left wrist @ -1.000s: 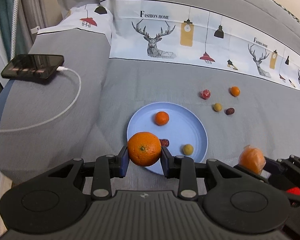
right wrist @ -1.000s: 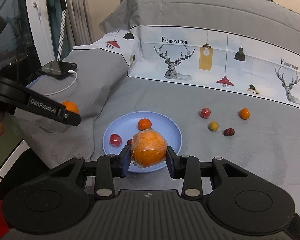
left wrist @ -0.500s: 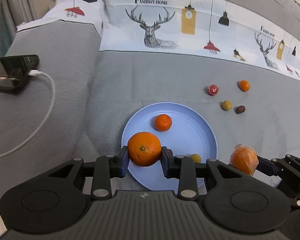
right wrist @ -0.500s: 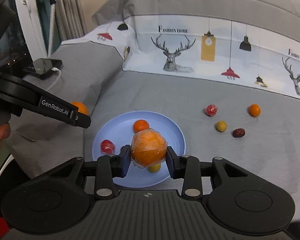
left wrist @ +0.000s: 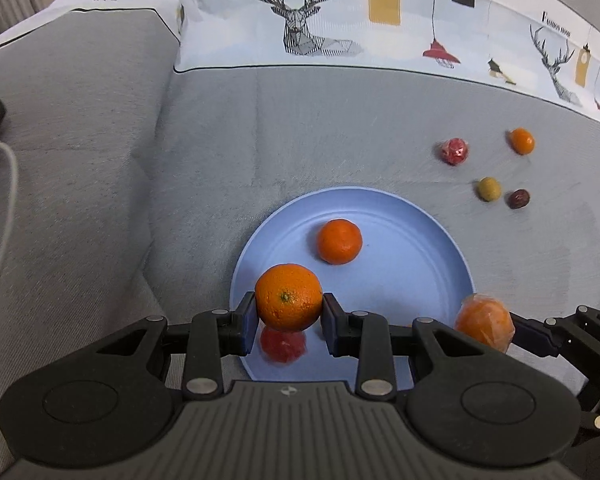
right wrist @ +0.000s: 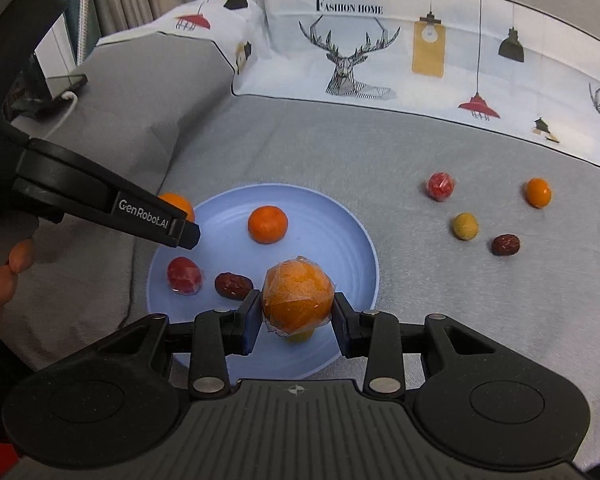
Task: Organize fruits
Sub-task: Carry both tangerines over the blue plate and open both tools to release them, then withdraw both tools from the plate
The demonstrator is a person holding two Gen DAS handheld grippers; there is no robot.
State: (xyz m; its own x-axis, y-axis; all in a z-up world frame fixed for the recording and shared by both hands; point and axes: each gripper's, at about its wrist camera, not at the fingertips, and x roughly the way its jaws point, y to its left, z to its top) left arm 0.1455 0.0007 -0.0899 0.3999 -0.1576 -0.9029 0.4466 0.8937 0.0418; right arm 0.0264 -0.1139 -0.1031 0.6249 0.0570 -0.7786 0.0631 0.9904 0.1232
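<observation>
My left gripper [left wrist: 289, 312] is shut on a bare orange [left wrist: 289, 297], held over the near left rim of the blue plate [left wrist: 420, 248]. My right gripper [right wrist: 296, 314] is shut on a plastic-wrapped orange [right wrist: 298, 300], held over the plate's [right wrist: 332, 236] near right part. On the plate lie a small tangerine [right wrist: 267, 224], a wrapped red fruit [right wrist: 184, 275], a dark date [right wrist: 233, 285] and a yellow-green fruit mostly hidden under the wrapped orange. The left gripper's orange also shows in the right wrist view [right wrist: 175, 204].
On the grey cloth right of the plate lie a wrapped red fruit [right wrist: 441, 186], a small orange fruit [right wrist: 537, 192], a yellow-green fruit [right wrist: 465, 226] and a dark date [right wrist: 505, 244]. A phone [right wrist: 66, 82] with a white cable lies far left. A printed cushion stands behind.
Both grippers have moved forward and lower toward the plate, each still holding its orange. The plate and loose fruits look larger and nearer.
</observation>
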